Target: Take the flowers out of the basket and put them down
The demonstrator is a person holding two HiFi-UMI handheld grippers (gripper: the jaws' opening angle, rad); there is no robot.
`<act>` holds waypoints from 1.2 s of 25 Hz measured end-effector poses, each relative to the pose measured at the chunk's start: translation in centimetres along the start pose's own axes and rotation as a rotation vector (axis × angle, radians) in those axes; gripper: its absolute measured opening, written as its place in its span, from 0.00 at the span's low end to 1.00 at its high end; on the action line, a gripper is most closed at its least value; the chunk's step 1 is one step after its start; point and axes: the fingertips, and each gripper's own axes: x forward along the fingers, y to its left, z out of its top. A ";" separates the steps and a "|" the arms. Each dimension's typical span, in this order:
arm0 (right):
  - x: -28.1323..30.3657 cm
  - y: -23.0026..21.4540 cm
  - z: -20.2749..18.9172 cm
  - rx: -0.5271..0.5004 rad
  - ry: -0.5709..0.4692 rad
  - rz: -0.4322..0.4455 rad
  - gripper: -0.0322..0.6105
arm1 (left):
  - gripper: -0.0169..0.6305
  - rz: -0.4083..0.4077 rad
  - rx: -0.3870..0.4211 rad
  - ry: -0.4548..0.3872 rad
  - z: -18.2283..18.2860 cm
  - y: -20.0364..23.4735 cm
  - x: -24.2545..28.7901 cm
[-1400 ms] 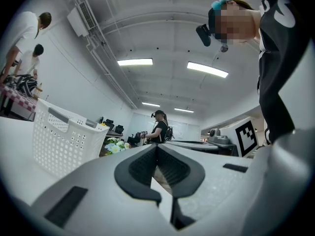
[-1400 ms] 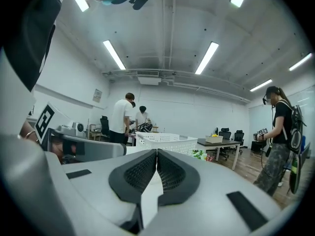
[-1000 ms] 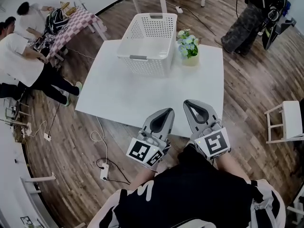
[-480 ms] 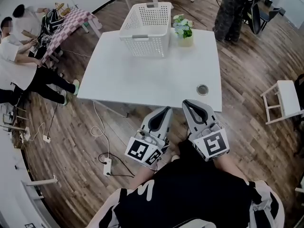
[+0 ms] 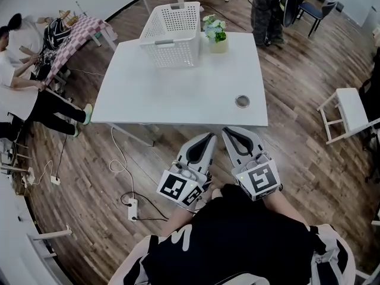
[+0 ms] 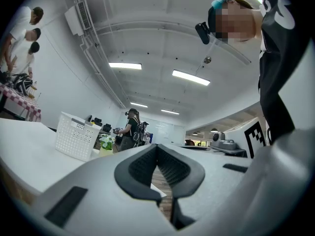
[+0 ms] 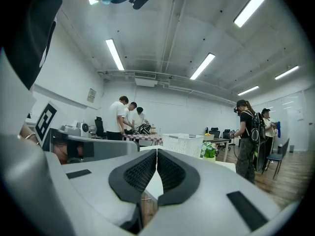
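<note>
Head view: the flowers (image 5: 215, 31) stand in a pot (image 5: 218, 45) on the tabletop (image 5: 178, 94), at the three o'clock side of the basket (image 5: 171, 34), which looks empty.

Left gripper view: the left tongs (image 6: 157, 147) are closed on nothing.

Right gripper view: the right tongs (image 7: 156, 152) are closed too, and empty.

The pot is probably light and stiff and the blooms fragile, so grip the pot.

White table (image 5: 178, 94): stands on wood-plank floor (image 5: 77, 171). Small round disc (image 5: 241, 101): lies near table's right front corner. Power strip (image 5: 132, 209) with white cable (image 5: 120, 165): lies on floor off table's left front corner. Checkered-cloth table (image 5: 77, 34): far left, people (image 5: 21, 46) beside it. White chair (image 5: 350, 108): right, apart from table. Standing person (image 5: 264, 8): beyond table's far edge, dark chair (image 5: 314, 9) nearby.
</note>
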 end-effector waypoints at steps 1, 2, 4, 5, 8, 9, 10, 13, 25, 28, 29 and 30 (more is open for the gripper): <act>-0.4 0.0 0.0 0.004 -0.002 -0.008 0.08 | 0.03 -0.008 -0.002 0.005 -0.2 -0.4 0.0; -0.9 -0.1 0.0 0.004 -0.003 -0.015 0.08 | 0.03 -0.017 -0.004 0.009 -0.4 -0.9 0.2; -1.9 -0.4 0.0 0.000 -0.004 -0.026 0.08 | 0.03 -0.033 -0.003 0.014 -0.7 -1.9 0.4; -2.4 -0.5 0.1 0.000 -0.007 -0.030 0.08 | 0.03 -0.039 0.001 0.013 -0.7 -2.4 0.5; -4.3 -0.5 0.6 -0.003 -0.025 -0.029 0.08 | 0.03 -0.044 0.023 -0.002 -0.3 -4.3 0.5; -5.0 -0.4 0.8 -0.006 -0.032 -0.026 0.08 | 0.03 -0.041 0.029 -0.006 -0.3 -5.0 0.4; -5.7 -0.3 0.9 -0.009 -0.037 -0.022 0.08 | 0.03 -0.038 0.033 -0.009 -0.4 -5.7 0.3; -8.2 0.0 0.8 -0.013 -0.041 -0.001 0.08 | 0.03 -0.024 0.037 -0.013 -0.8 -8.2 0.0; -21.3 0.9 -1.0 0.018 -0.014 0.063 0.08 | 0.03 0.044 0.012 -0.003 -5.0 -21.4 -2.7; -24.1 1.7 -1.0 0.021 -0.018 0.077 0.08 | 0.03 0.062 0.013 -0.006 -5.7 -24.0 -3.9; -24.9 2.0 -1.0 0.022 -0.015 0.082 0.08 | 0.03 0.070 0.011 -0.006 -6.0 -24.8 -4.3; -25.8 2.2 -1.1 0.024 -0.013 0.085 0.08 | 0.03 0.079 0.007 -0.006 -6.3 -25.5 -4.7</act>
